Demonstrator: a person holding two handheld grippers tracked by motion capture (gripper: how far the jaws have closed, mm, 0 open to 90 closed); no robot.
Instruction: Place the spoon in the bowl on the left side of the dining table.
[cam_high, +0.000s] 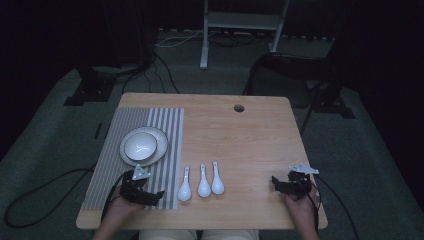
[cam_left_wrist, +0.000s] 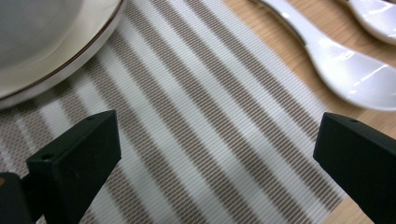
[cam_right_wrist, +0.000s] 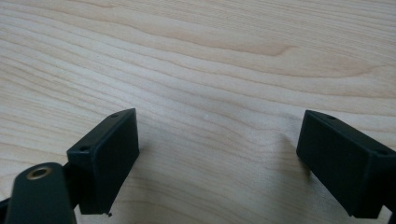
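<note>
A white bowl (cam_high: 140, 144) sits on a gold-rimmed plate (cam_high: 159, 153) on a grey striped placemat (cam_high: 115, 145) at the table's left. Three white spoons (cam_high: 203, 184) lie side by side on the bare wood just right of the mat. My left gripper (cam_high: 156, 195) rests open on the mat's near right corner; its view shows the plate rim (cam_left_wrist: 70, 60), the striped mat (cam_left_wrist: 210, 130) and a spoon (cam_left_wrist: 345, 74) beyond its wide-apart jaws. At the table's near right, my right gripper (cam_high: 278, 183) rests open over bare wood (cam_right_wrist: 215, 84), nothing between its jaws.
The wooden table (cam_high: 250, 135) has a round cable hole (cam_high: 239, 108) near its far edge. Cables (cam_high: 45, 195) trail from both grippers off the near corners. A white stand (cam_high: 240, 25) and dark equipment legs stand on the floor beyond the table.
</note>
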